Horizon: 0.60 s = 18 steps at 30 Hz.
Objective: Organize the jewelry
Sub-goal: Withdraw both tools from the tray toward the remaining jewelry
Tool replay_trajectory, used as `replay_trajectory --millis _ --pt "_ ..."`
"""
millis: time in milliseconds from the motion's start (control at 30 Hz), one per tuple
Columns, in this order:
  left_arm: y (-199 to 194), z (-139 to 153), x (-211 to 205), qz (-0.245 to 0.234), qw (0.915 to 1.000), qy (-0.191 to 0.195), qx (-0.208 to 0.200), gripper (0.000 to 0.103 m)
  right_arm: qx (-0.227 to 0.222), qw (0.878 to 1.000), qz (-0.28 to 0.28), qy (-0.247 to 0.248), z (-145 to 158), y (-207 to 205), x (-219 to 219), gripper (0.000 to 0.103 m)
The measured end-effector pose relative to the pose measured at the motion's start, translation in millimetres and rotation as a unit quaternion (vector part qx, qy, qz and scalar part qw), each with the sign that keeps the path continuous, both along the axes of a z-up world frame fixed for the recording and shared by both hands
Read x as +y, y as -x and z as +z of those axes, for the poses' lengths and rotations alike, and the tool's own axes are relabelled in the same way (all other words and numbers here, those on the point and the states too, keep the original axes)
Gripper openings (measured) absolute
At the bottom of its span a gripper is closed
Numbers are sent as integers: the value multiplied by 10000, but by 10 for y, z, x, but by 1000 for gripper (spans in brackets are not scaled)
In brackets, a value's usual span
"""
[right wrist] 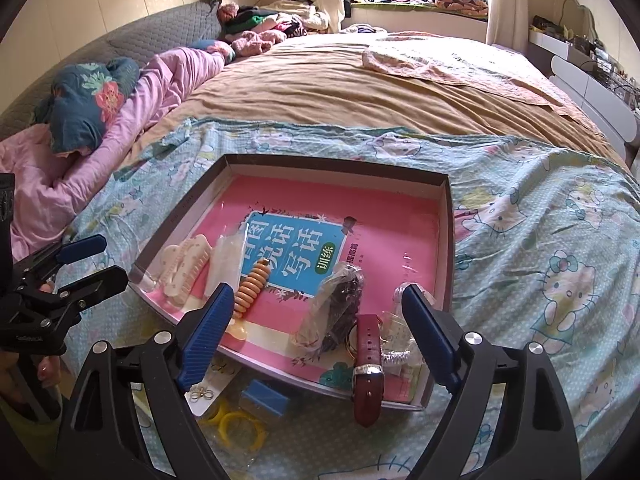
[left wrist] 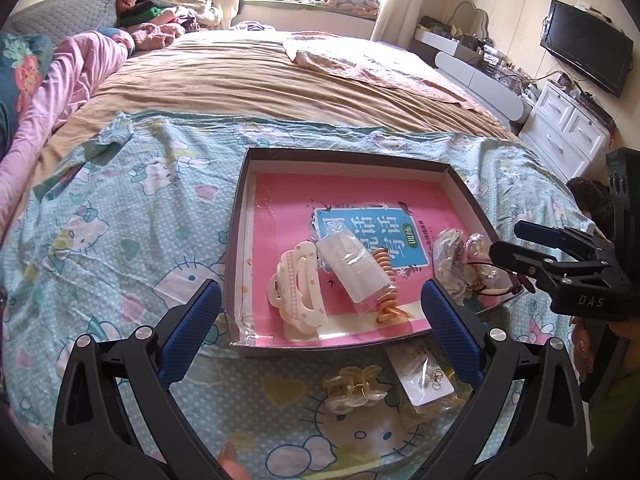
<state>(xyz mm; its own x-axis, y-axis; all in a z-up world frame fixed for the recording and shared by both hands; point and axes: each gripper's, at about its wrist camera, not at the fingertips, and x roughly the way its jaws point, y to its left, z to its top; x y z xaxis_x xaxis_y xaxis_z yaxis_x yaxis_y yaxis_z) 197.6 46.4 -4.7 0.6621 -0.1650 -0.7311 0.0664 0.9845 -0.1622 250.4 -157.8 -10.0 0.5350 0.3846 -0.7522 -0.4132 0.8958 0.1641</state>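
Bagged dark beads point(right wrist: 340, 304) blurred inside plastic, contents hard to read. Watch strap point(right wrist: 369, 364) hangs over near rim of tray point(right wrist: 448, 240), half out. Bed cover point(right wrist: 540, 240) right of tray lies bare. Booklet point(left wrist: 368, 236) lining tray bears Chinese print; right tongs point(left wrist: 532, 248) marked "DAS". Left tongs point(left wrist: 320, 332) spread wide, gripping nothing; right tongs likewise. Hair claw point(left wrist: 300, 292), coil tie point(left wrist: 386, 284) lie in tray.

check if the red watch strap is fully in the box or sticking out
Sticking out. The red watch strap lies across the near rim of the box, its lower end on the bedsheet outside.
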Motion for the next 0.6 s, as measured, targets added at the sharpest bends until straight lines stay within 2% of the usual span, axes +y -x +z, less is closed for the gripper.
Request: replay_trajectory --millis 600 --pt "306 358 87 158 9989 79 -442 93 -595 9978 11 -282 433 366 -93 89"
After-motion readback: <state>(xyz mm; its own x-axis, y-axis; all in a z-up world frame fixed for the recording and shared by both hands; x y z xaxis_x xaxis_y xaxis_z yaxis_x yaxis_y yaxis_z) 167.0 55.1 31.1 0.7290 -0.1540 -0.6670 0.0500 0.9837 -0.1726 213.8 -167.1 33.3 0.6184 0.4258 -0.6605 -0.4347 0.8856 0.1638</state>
